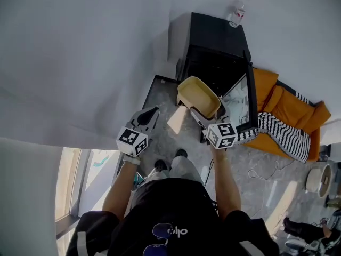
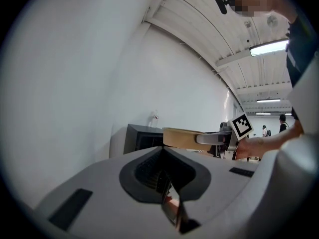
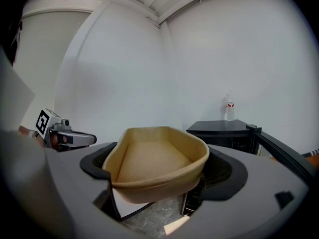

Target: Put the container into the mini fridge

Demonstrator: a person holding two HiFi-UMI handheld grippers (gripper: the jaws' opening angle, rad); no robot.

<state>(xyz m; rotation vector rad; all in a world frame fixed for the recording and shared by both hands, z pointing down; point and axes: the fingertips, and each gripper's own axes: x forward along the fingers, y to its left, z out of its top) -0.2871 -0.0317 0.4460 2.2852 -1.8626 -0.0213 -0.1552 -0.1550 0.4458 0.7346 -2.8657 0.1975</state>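
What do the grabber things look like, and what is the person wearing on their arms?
The left gripper and right gripper are both light grey, with dark linings inside the jaws. Each carries a white cube printed with black square markers. The person wears a black top with short sleeves.

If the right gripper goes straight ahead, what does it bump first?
Probably the mini fridge: the right gripper, holding the container, points at its open front. Depth is unclear.

right claw [image 1: 201,114] holds container [image 1: 198,95] before open fridge [image 1: 213,39].
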